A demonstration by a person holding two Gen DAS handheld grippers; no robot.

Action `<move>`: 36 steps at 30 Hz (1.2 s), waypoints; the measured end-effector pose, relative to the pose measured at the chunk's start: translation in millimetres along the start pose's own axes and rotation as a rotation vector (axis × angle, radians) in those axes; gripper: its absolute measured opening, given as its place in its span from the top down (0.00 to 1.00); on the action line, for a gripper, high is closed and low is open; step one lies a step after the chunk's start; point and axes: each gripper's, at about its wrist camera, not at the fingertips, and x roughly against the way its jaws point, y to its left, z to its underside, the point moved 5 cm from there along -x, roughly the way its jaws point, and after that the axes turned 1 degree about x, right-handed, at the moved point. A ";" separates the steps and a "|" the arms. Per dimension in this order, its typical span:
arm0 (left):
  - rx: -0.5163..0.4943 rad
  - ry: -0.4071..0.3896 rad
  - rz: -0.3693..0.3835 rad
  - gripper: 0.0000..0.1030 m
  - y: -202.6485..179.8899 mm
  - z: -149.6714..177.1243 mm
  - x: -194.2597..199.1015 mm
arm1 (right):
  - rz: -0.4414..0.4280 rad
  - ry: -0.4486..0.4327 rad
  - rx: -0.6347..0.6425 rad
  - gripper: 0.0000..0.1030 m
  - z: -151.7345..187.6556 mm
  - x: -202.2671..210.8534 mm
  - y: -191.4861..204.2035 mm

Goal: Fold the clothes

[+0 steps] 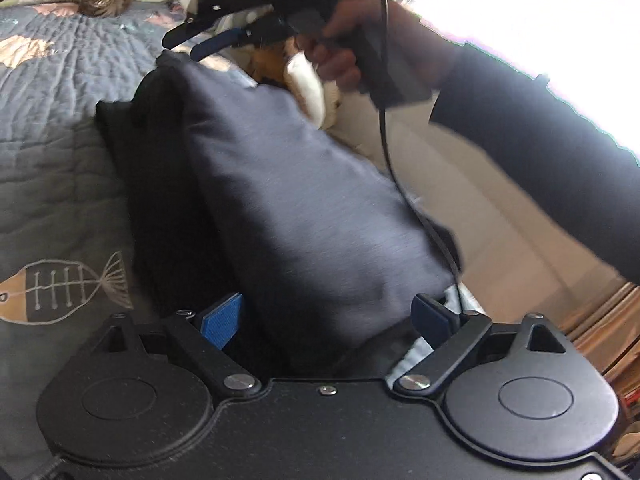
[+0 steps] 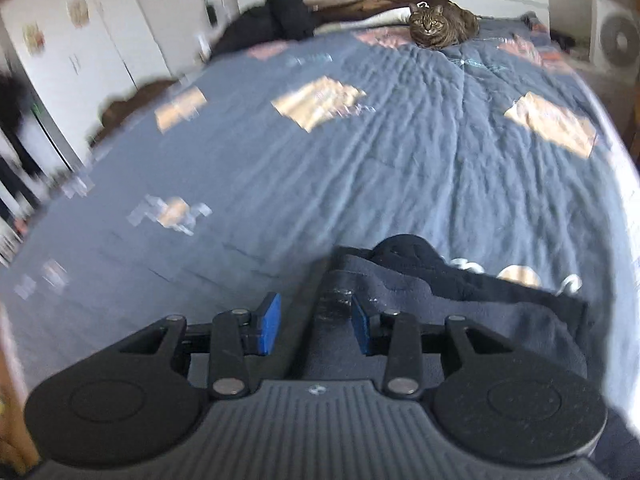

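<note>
A dark navy folded garment (image 1: 288, 184) lies on the bed, running from my left gripper (image 1: 326, 320) up and to the left. The left gripper is open, its blue pads (image 1: 222, 320) wide apart at either side of the garment's near end. My right gripper (image 1: 192, 42), held by a hand in a dark sleeve, hovers just above the garment's far corner, its fingers slightly apart with nothing between them. In the right wrist view the right gripper (image 2: 316, 326) is open, and the garment's edge (image 2: 420, 292) passes between the pads and spreads to the right.
The blue quilted bedspread (image 2: 360, 168) with fish patches covers the bed. A tabby cat (image 2: 436, 26) sits at the headboard beside a pile of dark clothes (image 2: 280, 16). White wardrobe doors (image 2: 80, 40) stand to the left and a white fan (image 2: 618, 40) to the right.
</note>
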 end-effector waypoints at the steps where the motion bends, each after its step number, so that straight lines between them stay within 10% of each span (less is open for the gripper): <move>1: 0.002 0.006 0.008 0.13 -1.2 0.5 0.0 | 0.035 0.019 0.028 0.63 -1.6 -6.7 4.6; 7: 0.004 0.026 0.012 0.29 -2.7 8.8 -8.8 | 0.267 0.093 0.223 0.64 0.2 -38.3 23.4; 12: -0.014 0.034 -0.007 0.58 -2.8 11.9 -3.2 | 0.294 0.061 0.147 0.89 -7.2 -47.9 14.0; 22: -0.057 0.056 0.011 0.70 -11.3 13.5 6.6 | 0.227 0.016 -0.090 0.92 -19.7 -49.0 -11.3; 29: -0.058 0.015 -0.020 0.47 -3.2 8.4 10.2 | 0.231 0.013 -0.058 0.88 -23.6 -48.2 -11.1; 36: -0.017 -0.152 -0.115 0.17 6.5 -7.2 44.8 | 0.220 -0.109 -0.092 0.62 -17.5 22.3 -19.6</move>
